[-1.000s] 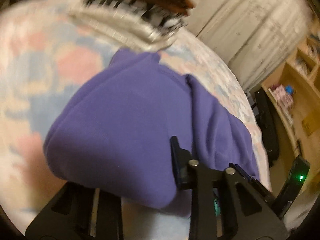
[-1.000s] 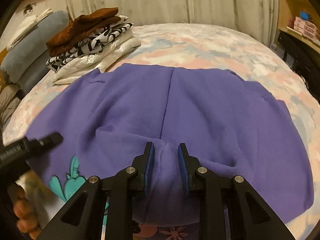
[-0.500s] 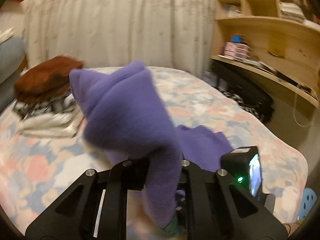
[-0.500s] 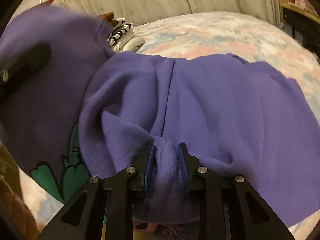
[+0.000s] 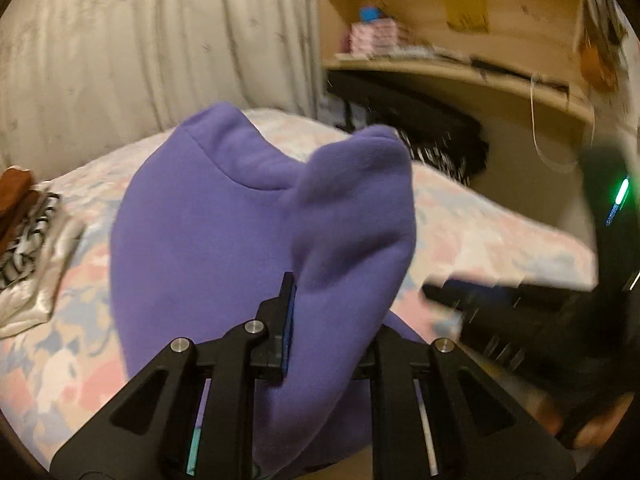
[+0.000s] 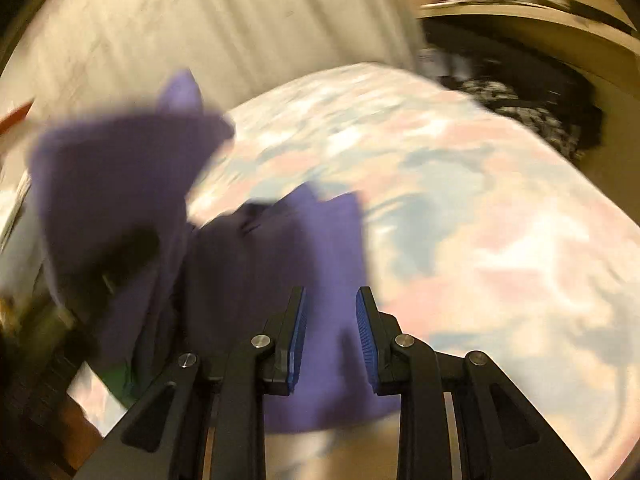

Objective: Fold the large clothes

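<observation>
Fleece [image 5: 208, 240] hangs above the bed [image 5: 480, 232], pinched in my left hand-held gripper [image 5: 328, 320]; my right hand-held gripper [image 6: 330, 332] also grips it. I should keep both pinches firm and lay it flat.

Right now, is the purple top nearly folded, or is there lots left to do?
Lots left. Done: a folded clothes pile sits on the bed. In hand: the left gripper holds the purple top bunched in the air; the right gripper is blurred, with purple fabric between its jaws. No neat folds yet.
</observation>
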A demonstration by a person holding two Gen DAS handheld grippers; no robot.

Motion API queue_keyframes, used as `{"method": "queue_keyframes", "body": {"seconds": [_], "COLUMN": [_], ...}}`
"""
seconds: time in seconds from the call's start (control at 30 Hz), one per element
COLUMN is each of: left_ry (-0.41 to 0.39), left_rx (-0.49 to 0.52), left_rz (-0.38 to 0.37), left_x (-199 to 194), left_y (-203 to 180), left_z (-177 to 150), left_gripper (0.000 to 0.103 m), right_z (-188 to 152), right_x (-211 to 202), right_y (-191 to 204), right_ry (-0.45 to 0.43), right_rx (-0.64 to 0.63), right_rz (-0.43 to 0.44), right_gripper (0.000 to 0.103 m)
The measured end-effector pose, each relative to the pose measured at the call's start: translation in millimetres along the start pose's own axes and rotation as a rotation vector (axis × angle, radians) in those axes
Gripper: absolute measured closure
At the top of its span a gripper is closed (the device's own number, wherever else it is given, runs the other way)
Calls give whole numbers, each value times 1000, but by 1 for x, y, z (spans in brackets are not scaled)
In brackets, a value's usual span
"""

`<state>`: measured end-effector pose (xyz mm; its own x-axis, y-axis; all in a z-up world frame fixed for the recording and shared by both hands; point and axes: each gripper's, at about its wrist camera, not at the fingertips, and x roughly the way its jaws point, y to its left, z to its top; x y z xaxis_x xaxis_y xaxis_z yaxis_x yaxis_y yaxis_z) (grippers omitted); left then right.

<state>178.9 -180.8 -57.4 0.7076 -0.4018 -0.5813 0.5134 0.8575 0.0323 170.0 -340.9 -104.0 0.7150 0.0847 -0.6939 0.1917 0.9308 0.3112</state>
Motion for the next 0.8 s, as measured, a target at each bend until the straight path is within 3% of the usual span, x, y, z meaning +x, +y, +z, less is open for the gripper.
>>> {"method": "queue_keyframes", "body": {"seconds": [0.23, 0.43, 0.53, 0.6, 0.8], "left_ry": [169, 150, 156, 157, 159], "left_rx": [166, 207, 189, 176, 160], "left_rz": [58, 66, -5, -51, -127], "left_x": [82, 84, 78, 65, 15], "left_y": [-58, -68, -58, -53, -48], "left_z": [-39, -42, -33, -24, -16], "left_gripper": [91, 87, 62, 39, 36], "right_z": [-4, -11, -12, -11, -4], "right_x": [16, 19, 14, 11, -11], "right_y": [-50, -60, -59, -55, -47], "right_ry": [26, 36, 30, 28, 22], "right_rx": [82, 97, 96, 89, 74], "right_rz": [-38, -26, -17, -13, 30], "right_gripper": [78, 78, 78, 78, 66]}}
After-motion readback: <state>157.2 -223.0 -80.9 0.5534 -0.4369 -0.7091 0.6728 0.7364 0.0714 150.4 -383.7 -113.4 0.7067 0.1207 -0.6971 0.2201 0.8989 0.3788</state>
